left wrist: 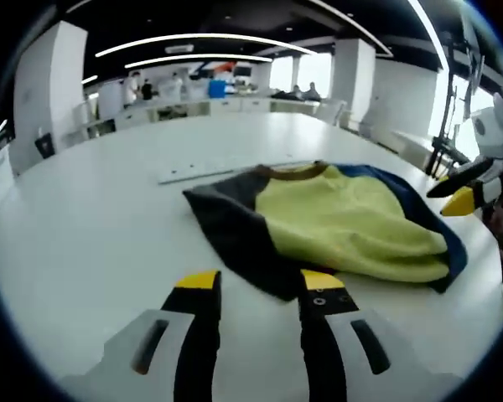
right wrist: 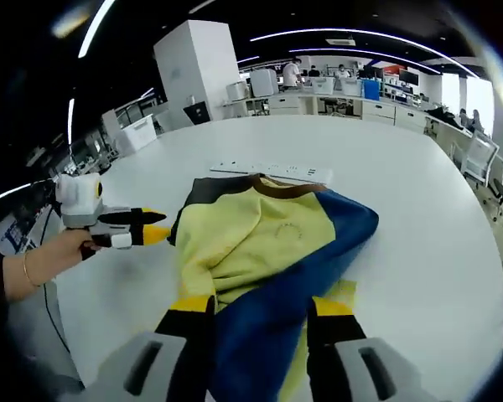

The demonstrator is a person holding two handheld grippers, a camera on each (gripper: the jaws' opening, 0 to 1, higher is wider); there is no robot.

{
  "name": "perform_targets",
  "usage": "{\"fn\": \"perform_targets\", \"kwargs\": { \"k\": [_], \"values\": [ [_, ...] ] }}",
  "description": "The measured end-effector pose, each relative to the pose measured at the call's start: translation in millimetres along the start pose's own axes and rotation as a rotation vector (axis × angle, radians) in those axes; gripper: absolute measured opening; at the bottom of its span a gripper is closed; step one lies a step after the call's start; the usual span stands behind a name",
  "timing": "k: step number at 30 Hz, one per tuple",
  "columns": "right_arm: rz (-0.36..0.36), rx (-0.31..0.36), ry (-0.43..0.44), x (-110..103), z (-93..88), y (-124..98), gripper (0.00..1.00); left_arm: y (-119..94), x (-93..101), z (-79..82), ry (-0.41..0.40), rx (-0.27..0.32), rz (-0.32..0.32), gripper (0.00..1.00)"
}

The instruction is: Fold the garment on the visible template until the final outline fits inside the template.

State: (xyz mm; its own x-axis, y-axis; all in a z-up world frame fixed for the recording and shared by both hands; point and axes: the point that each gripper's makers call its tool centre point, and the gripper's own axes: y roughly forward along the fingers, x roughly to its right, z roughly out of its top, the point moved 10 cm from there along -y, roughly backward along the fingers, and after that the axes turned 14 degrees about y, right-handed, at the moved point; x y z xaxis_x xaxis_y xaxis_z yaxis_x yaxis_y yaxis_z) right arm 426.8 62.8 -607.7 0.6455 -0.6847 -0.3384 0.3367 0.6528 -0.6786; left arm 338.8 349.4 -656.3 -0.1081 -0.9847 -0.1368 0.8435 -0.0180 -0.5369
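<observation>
- Your left gripper hovers over the white table with its jaws parted and nothing between them, the right tip just at the garment's dark edge.
- The garment — yellow, with dark and blue panels and a brown collar — lies crumpled on the table, near a white strip.
- Your right gripper stands open above the blue fabric; whether it touches, you cannot tell.
</observation>
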Motion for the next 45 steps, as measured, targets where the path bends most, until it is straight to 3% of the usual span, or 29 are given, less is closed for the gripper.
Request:
{"fn": "perform_targets", "kwargs": {
  "k": [7, 11, 20, 25, 29, 37, 45],
  "values": [
    [-0.037, -0.001, -0.028, -6, -11.8, 1, 0.31, 2, 10.9, -1.8, -0.039, -0.013, 0.009, 0.26],
    [-0.073, 0.010, -0.052, -11, -20.4, 1, 0.22, 4, 15.6, -2.8, -0.052, -0.023, 0.031, 0.23],
    [-0.073, 0.025, -0.063, -17, -27.8, 5, 0.00, 6, 21.4, -5.6, -0.077, -0.056, 0.058, 0.15],
    [-0.086, 0.021, -0.055, -17, -29.9, 6, 0.00, 7, 21.8, -4.4, -0.086, -0.081, 0.101, 0.09],
    [-0.089, 0.034, -0.050, -17, -28.1, 3, 0.00, 7, 25.0, -2.9, -0.119, -0.086, 0.091, 0.00],
    [-0.133, 0.088, -0.028, -2, -15.6, -16, 0.00, -2, 18.2, 0.1, -0.154, -0.045, 0.097, 0.00],
    [-0.214, 0.144, 0.030, 26, -1.2, -35, 0.00, -12, 7.2, 14.2, -0.098, -0.011, 0.088, 0.00]
  ]
}}
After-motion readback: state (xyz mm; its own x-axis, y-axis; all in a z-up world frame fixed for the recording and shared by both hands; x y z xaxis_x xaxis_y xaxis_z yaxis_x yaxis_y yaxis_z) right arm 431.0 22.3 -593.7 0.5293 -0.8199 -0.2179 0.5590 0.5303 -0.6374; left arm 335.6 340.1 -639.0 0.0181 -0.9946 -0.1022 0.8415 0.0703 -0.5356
